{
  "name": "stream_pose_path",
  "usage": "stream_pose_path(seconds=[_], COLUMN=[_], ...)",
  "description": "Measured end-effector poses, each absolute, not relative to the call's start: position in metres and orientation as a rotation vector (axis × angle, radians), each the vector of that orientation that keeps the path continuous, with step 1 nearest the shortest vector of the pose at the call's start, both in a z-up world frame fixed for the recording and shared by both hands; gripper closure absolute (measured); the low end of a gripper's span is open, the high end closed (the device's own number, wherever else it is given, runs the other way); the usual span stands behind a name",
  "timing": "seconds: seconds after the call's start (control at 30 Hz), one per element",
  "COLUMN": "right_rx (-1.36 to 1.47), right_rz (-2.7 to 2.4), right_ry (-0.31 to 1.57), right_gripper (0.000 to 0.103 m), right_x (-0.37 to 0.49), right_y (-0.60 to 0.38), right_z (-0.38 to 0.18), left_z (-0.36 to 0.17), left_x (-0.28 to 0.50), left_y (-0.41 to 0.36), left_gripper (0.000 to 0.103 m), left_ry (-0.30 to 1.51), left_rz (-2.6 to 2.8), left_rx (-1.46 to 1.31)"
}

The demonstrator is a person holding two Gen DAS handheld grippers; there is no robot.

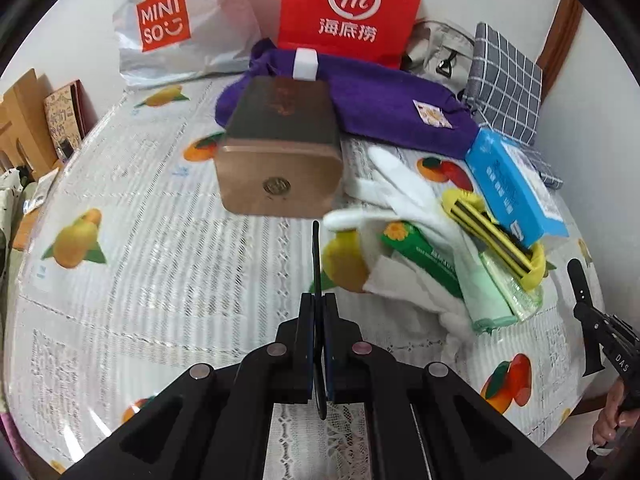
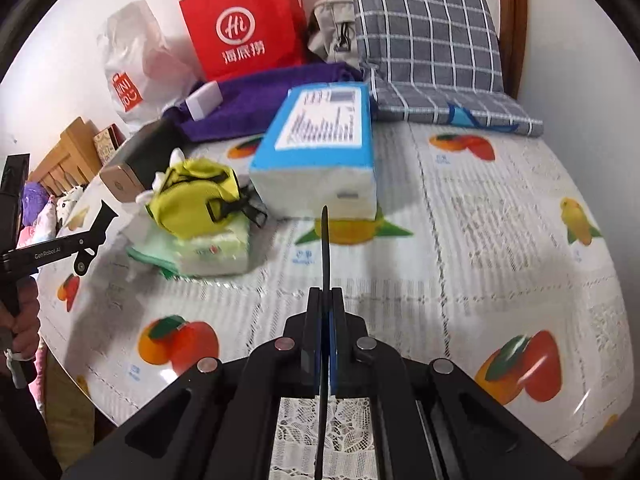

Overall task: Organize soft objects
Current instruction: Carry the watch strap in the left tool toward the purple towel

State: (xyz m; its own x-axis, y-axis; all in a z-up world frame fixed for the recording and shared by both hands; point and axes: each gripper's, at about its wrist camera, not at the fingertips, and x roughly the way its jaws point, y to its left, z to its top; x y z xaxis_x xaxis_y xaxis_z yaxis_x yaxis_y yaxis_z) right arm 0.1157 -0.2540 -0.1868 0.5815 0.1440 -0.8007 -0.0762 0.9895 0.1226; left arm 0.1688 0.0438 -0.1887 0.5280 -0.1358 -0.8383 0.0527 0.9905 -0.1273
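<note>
Soft heap first: white glove [image 1: 404, 196], yellow pouch [image 2: 192, 196] and green tissue pack [image 2: 216, 250] bunched near the table's [image 1: 160, 280] right edge, blue tissue box [image 2: 320, 148] just beside, purple towel [image 1: 380, 100] along the far edge behind the bronze tin [image 1: 280, 160] (not soft). My left gripper [image 1: 316, 256] and right gripper [image 2: 325, 240] both hover clenched, grasping nothing. Approach step, I reckon; next, jaws must part over the heap

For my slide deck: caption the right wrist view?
Closed right gripper faces blue tissue pack and yellow pouch on fruit-print table.
</note>
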Motion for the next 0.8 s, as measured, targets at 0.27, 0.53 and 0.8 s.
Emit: stream_pose_path(seconds=[0.27, 0.53, 0.8], right_rx=[0.065, 0.085, 0.115], right_rz=[0.115, 0.162, 0.173], right_ry=[0.881, 0.872, 0.887], right_gripper=[0.100, 0.100, 0.100], right_x=[0.125, 0.157, 0.199], right_y=[-0.252, -0.244, -0.239], right_z=[-0.150, -0.123, -0.110], left_z=[-0.155, -0.131, -0.106], left_x=[0.173, 0.194, 0.215], left_y=[0.055, 0.058, 0.051], left_gripper=[0.098, 0.098, 0.098], left_ry=[0.953, 0.929, 0.889], left_rz=[-0.101, -0.096, -0.101], left_rx=[-0.106, -0.137, -0.138])
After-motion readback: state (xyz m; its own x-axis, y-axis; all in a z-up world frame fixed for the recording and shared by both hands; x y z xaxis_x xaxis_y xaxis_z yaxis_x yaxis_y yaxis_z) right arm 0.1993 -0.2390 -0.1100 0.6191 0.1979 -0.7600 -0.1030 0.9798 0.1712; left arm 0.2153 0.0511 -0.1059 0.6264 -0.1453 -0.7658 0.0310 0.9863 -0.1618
